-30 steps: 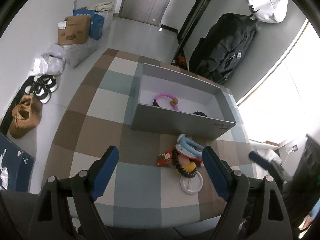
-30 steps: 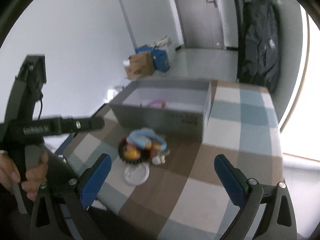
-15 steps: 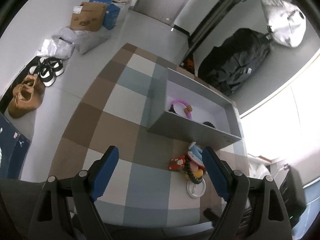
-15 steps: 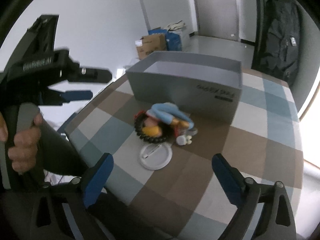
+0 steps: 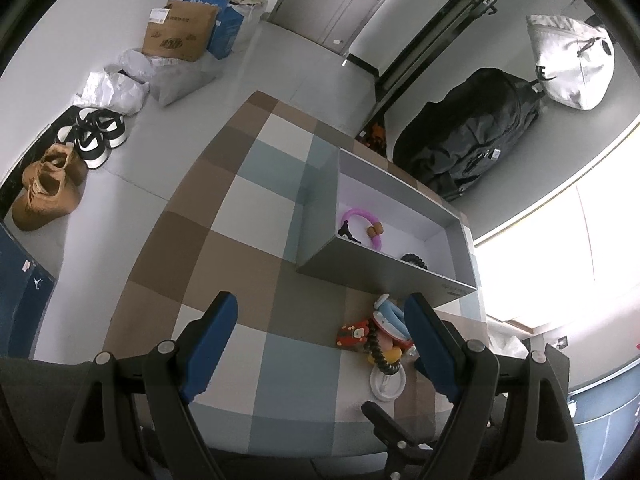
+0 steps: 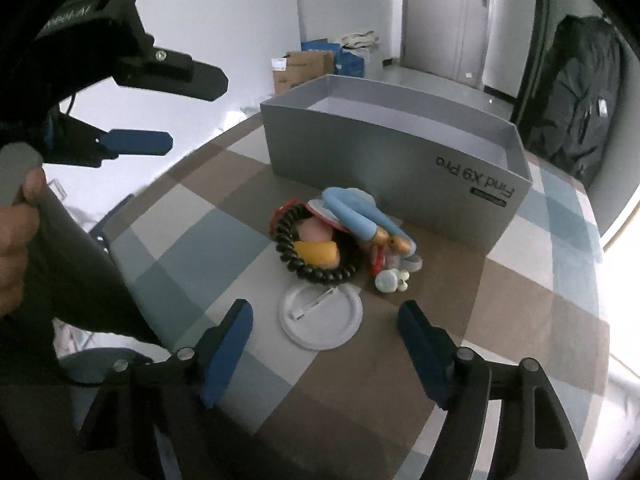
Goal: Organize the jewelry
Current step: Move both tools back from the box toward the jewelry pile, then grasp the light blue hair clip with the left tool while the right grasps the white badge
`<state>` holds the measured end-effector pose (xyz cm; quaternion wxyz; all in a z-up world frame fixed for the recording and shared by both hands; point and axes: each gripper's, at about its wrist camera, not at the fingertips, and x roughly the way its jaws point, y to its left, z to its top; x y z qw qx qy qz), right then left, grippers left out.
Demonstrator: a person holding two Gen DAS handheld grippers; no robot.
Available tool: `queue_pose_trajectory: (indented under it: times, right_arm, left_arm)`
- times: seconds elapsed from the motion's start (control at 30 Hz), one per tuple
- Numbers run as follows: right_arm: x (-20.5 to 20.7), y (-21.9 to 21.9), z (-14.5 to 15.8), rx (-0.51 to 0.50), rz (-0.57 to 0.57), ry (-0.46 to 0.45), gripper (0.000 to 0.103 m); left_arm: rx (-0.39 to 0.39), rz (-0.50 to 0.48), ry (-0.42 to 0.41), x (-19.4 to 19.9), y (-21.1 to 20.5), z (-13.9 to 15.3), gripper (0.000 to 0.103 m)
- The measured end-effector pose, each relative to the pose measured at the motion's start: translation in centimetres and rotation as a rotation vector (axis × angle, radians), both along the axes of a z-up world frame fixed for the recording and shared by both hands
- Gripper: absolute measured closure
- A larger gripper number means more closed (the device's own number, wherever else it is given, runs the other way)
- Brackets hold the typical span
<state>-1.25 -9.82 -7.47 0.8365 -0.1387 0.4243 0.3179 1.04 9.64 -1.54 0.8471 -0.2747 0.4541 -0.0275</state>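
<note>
A pile of jewelry [image 6: 340,236] lies on the checked table in front of a grey box [image 6: 400,168]: a black beaded bracelet [image 6: 308,264], a light blue bangle [image 6: 360,216], a white round badge [image 6: 320,316] and small pearl pieces [image 6: 392,280]. My right gripper [image 6: 324,340] is open, low over the table, just short of the white badge. My left gripper [image 5: 320,332] is open and held high above the table; the pile [image 5: 380,336] sits by its right finger. The box [image 5: 384,272] holds a pink bangle [image 5: 360,220] and a black item [image 5: 414,260].
The table's rounded near edge [image 6: 132,208] is close to the pile. On the floor are shoes [image 5: 52,188], a cardboard box [image 5: 176,36] and plastic bags. A black backpack [image 5: 468,152] and a white bag [image 5: 572,68] stand by the wall.
My right gripper has moved down and closer to the pile, now just before the white badge. My left gripper has risen and drawn back to the left. Both stayed open.
</note>
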Motion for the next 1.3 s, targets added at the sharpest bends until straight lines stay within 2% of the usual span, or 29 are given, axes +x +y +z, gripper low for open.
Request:
queue_pose_trajectory:
  times: [0.17,0.33,0.6,0.8,1.0,1.03,1.07,1.1,1.17,1.23,1.3]
  right_arm:
    - [0.0,0.2,0.0,-0.005,0.006,-0.014,0.038]
    - [0.0,0.0,0.1,0.003,-0.002,-0.023,0.061]
    - [-0.4,-0.4,0.4,0.02,0.013,-0.002,0.061]
    - [-0.5,-2.1,1.0,0.039,-0.01,0.003,0.061]
    - [-0.4,-3.6,1.4,0.073,-0.039,0.013,0.061]
    - [-0.4,-3.9,1.5,0.076,-0.047,0.012,0.061]
    - [-0.3,-4.2,1.6,0.081,-0.056,0.012,0.061]
    - [-0.2,-4.5,1.6,0.089,-0.063,0.015,0.061]
    - [0.0,-5.2,1.7,0.105,-0.079,0.021,0.061]
    - [0.2,-5.7,1.9,0.118,-0.092,0.024,0.061]
    - [0.5,-6.3,2.0,0.134,-0.107,0.029,0.061]
  left_arm:
    - [-0.014,0.007,0.007,0.1,0.4,-0.1,0.021]
    - [-0.009,0.008,-0.007,0.0,0.4,0.2,0.021]
    - [0.001,-0.017,-0.023,0.4,-0.2,0.4,0.021]
    - [0.016,-0.106,-0.025,1.4,-2.4,0.5,0.021]
    - [0.05,-0.198,0.025,3.0,-5.1,-0.3,0.021]
    - [0.073,-0.211,0.037,3.2,-5.6,-0.5,0.023]
    - [0.092,-0.222,0.045,3.4,-6.1,-0.5,0.031]
    - [0.113,-0.237,0.058,3.8,-6.7,-0.7,0.034]
    - [0.124,-0.264,0.078,4.2,-7.4,-1.1,0.045]
    - [0.13,-0.287,0.107,4.7,-8.0,-1.6,0.048]
    - [0.142,-0.299,0.122,5.1,-8.4,-2.0,0.057]
